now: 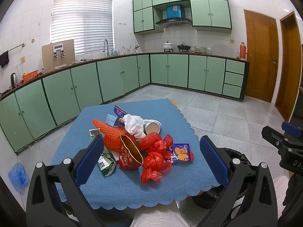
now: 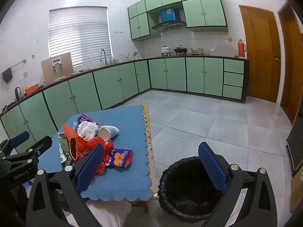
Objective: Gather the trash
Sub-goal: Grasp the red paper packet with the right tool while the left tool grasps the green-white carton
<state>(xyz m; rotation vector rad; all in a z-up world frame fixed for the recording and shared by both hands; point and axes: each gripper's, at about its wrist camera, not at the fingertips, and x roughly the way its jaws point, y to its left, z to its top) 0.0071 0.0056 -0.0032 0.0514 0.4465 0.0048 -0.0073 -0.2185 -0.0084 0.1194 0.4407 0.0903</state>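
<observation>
Two grippers are held wide open and empty: left gripper (image 1: 151,160) above the trash pile (image 1: 136,141), right gripper (image 2: 151,166) beside the bin (image 2: 189,187). Collection appears unstarted; a first grasp is needed.

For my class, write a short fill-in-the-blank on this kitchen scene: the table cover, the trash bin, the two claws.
1. The trash pile lies on a scalloped cloth coloured ____.
2. The round bin on the floor is lined with a plastic bag coloured ____.
3. Both the left claw and the right claw are ____, holding nothing.
4. The white paper cup lies on its ____.

Missing words: blue; black; open; side
</observation>
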